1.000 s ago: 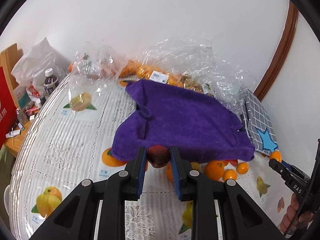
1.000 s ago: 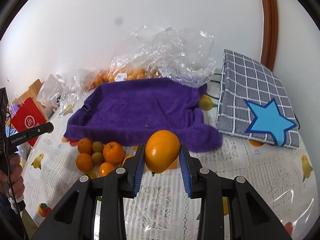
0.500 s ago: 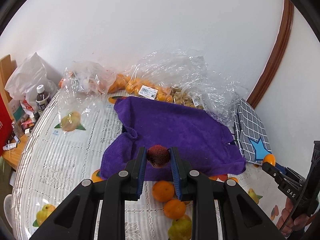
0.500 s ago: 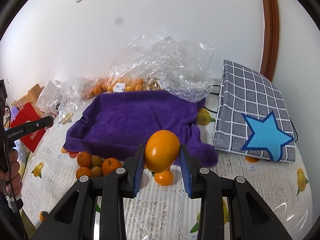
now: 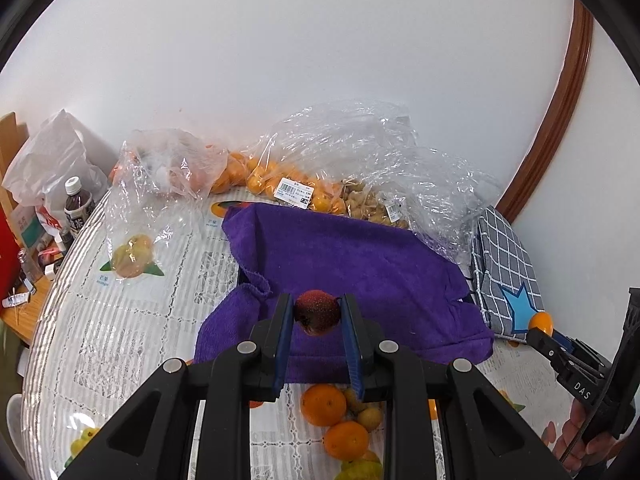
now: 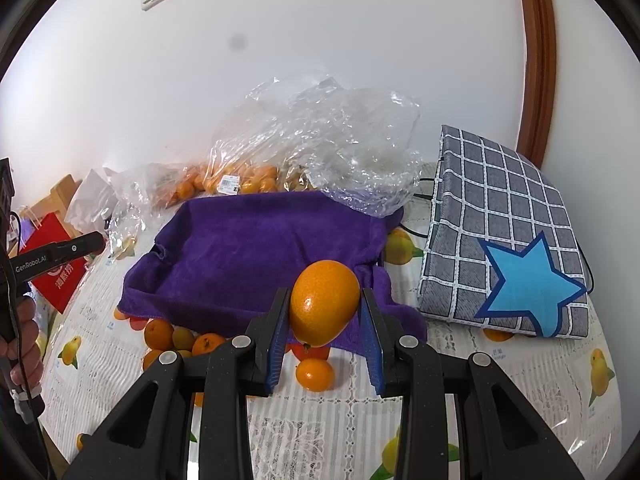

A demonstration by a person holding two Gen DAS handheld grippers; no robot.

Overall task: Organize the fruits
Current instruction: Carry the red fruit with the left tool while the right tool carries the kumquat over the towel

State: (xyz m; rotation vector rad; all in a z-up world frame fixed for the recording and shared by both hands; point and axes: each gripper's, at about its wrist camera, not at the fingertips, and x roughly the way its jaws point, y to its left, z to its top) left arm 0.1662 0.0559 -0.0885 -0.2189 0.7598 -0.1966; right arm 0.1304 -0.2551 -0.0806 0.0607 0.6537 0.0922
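Note:
My left gripper [image 5: 317,314] is shut on a small dark red bumpy fruit [image 5: 317,312], held above the front edge of a purple towel [image 5: 344,268] spread on the table. Loose oranges [image 5: 323,405] and small yellowish fruits lie on the tablecloth below it. My right gripper [image 6: 325,312] is shut on a large orange [image 6: 323,307], also above the towel's [image 6: 256,252] near edge. A small orange [image 6: 315,374] sits under it, and more oranges [image 6: 160,334] cluster at the towel's left corner. The right gripper's tip with its orange [image 5: 540,322] shows at the right of the left wrist view.
Clear plastic bags [image 5: 352,168] with small oranges and pale fruits lie behind the towel by the white wall. A grey checked cushion with a blue star [image 6: 508,248] lies to the right. A bottle [image 5: 78,208], white bag and red bag [image 6: 52,268] stand at the left.
Both grippers rose and drew back a little from the towel with their fruits still held. More loose oranges now show under each gripper.

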